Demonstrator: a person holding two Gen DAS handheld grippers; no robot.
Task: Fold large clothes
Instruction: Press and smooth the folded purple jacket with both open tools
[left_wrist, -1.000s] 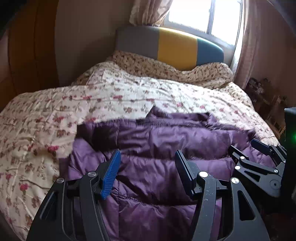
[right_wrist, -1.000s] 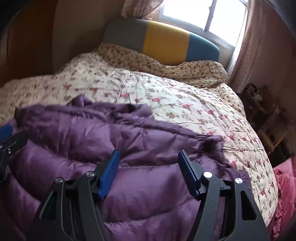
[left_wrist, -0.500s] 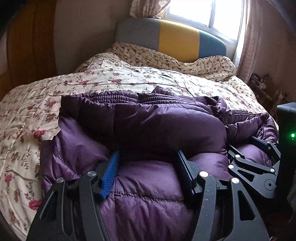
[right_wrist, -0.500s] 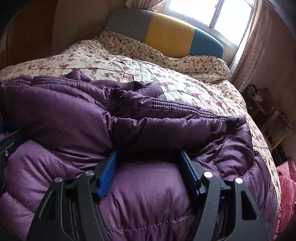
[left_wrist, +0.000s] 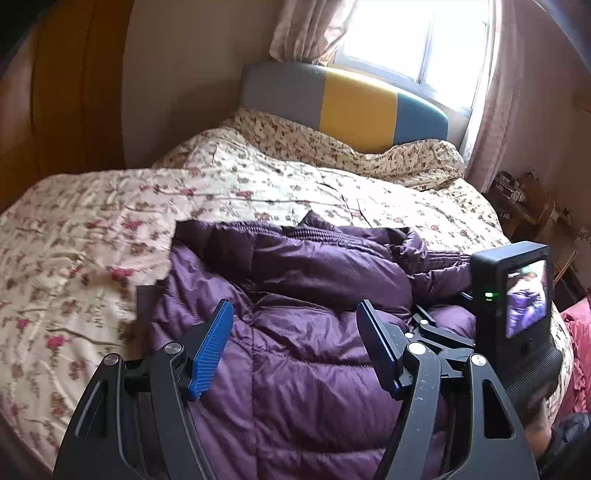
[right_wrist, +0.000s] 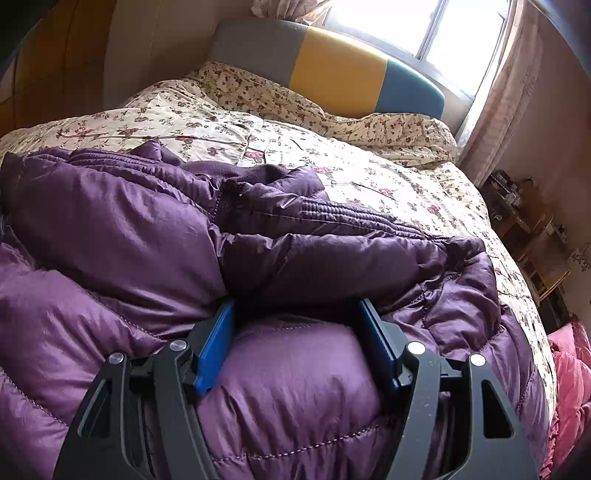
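— Fold just laid over! Purple jacket doubled on the bed, filling lower centre of frame. Left gripper opening, lifted clear since a moment ago, nothing between the fingers.

— Right gripper?

— Lower frame, fingers either side of a puffy fold, pressed into it; looks clenched on the jacket. Release next, probably.

glossy quilted jacket – matt floral cotton bedspread.
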